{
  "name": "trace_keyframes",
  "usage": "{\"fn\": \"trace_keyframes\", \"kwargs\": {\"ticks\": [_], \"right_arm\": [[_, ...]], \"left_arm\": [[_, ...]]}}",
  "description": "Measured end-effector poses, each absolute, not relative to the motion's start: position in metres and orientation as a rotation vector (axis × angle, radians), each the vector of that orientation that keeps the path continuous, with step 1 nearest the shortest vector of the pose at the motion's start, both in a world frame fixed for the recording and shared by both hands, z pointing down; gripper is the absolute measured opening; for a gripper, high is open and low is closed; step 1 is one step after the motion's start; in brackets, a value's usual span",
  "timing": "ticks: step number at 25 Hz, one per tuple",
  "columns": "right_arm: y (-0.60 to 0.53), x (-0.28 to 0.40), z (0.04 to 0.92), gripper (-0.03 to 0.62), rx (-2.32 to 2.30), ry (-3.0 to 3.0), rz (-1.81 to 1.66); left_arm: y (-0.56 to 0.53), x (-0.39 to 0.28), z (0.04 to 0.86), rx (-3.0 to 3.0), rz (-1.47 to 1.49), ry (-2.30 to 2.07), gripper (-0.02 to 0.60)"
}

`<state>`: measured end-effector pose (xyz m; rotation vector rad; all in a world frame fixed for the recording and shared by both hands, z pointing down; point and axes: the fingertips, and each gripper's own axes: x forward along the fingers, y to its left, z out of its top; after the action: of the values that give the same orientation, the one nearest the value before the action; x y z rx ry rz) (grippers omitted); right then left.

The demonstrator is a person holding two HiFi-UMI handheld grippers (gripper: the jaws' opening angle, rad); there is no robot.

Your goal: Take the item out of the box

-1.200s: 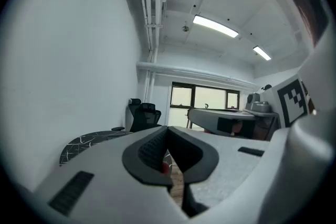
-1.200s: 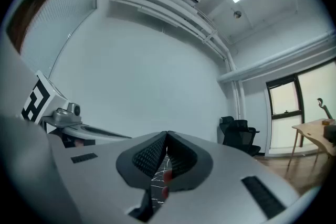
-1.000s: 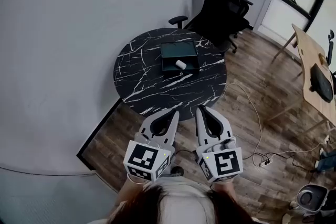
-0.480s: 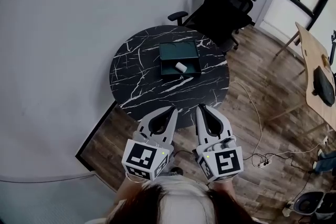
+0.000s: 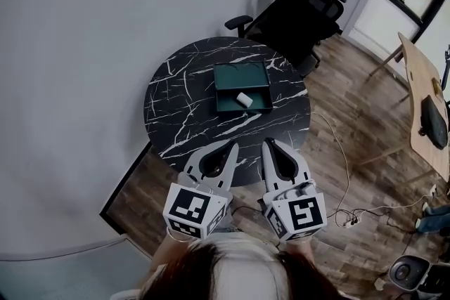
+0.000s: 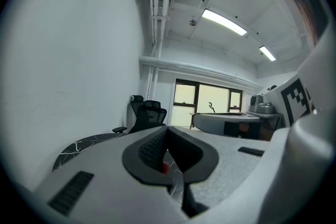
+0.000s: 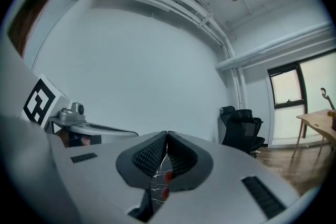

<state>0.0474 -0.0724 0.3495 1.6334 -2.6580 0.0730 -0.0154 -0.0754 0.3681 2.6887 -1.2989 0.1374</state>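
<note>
A dark green open box (image 5: 220, 88) sits on the round black marble table (image 5: 183, 105), slightly right of its centre. Inside it, near the front wall, lies a small white cylindrical item (image 5: 243, 99). Both grippers are held low before the person's body, short of the table's near edge and well away from the box. My left gripper (image 5: 233, 145) has its jaws together with nothing between them; in the left gripper view the left gripper (image 6: 167, 128) looks over the table edge. My right gripper (image 5: 266, 144) is shut and empty too, as the right gripper (image 7: 167, 134) shows.
Black office chairs (image 5: 299, 3) stand behind the table on the far right. A wooden desk (image 5: 422, 105) fills the right edge. Cables and a power strip (image 5: 351, 216) lie on the wooden floor, with a bin (image 5: 404, 274) at the bottom right. A grey wall runs along the left.
The table and box have slid slightly lower in the head view, as the person has come a little closer. Both grippers stay shut and side by side.
</note>
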Motion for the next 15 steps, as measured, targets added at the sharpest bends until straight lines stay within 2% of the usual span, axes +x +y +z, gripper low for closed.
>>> {"fn": "trace_keyframes", "kwargs": {"ticks": [15], "right_arm": [[-0.143, 0.025, 0.348, 0.026, 1.629, -2.603, 0.110]], "left_arm": [[-0.151, -0.041, 0.361, 2.691, 0.125, -1.293, 0.008]]}}
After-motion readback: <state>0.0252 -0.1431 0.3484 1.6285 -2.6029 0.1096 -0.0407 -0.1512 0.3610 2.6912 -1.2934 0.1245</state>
